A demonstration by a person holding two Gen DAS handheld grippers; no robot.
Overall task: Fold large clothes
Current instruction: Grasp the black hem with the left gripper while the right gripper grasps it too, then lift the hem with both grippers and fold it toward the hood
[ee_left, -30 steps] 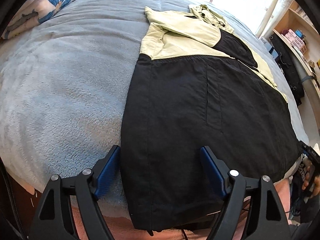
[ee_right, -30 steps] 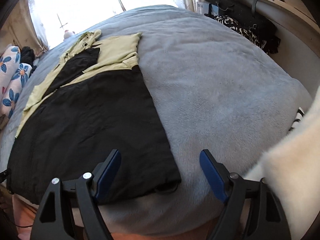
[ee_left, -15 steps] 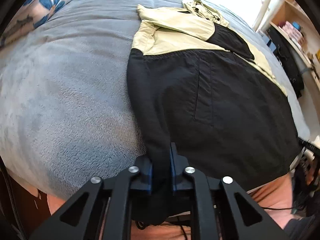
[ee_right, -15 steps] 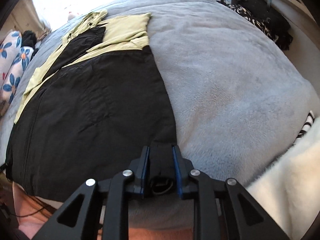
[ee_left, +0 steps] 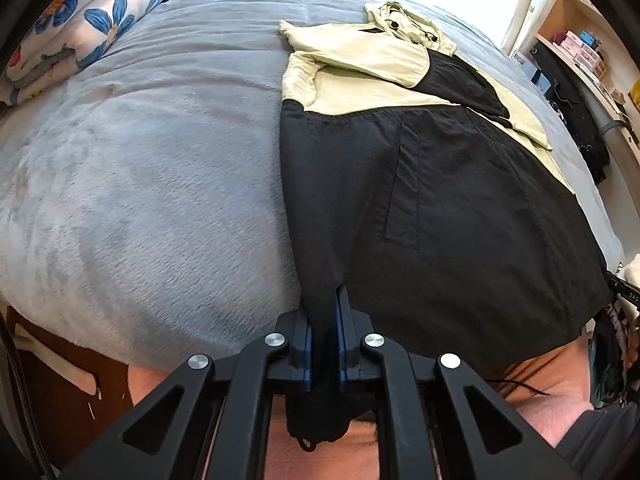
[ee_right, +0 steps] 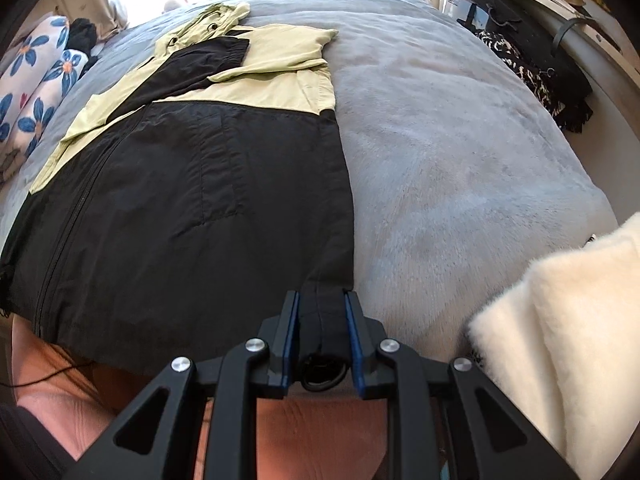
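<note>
A black and pale-green jacket (ee_left: 440, 184) lies flat on a grey fleece bed cover (ee_left: 140, 184), hood at the far end, sleeves folded in over the chest. My left gripper (ee_left: 326, 320) is shut on the jacket's near-left hem corner, with black fabric pinched between the blue pads and a little lifted. In the right wrist view the same jacket (ee_right: 180, 200) fills the left half, and my right gripper (ee_right: 322, 312) is shut on its near-right hem corner, a thicker bunch with a drawcord loop hanging below the pads.
Flowered pillows (ee_left: 80, 32) sit at the far left of the bed. A cream fluffy garment (ee_right: 560, 340) lies at the near right edge. Shelves with dark clothes (ee_right: 532, 60) run along the right wall. Bare grey cover (ee_right: 460, 160) flanks the jacket on both sides.
Both grippers went from wide open astride the hem corners to shut on them, and the gripped corners have since been drawn up slightly off the cover.
</note>
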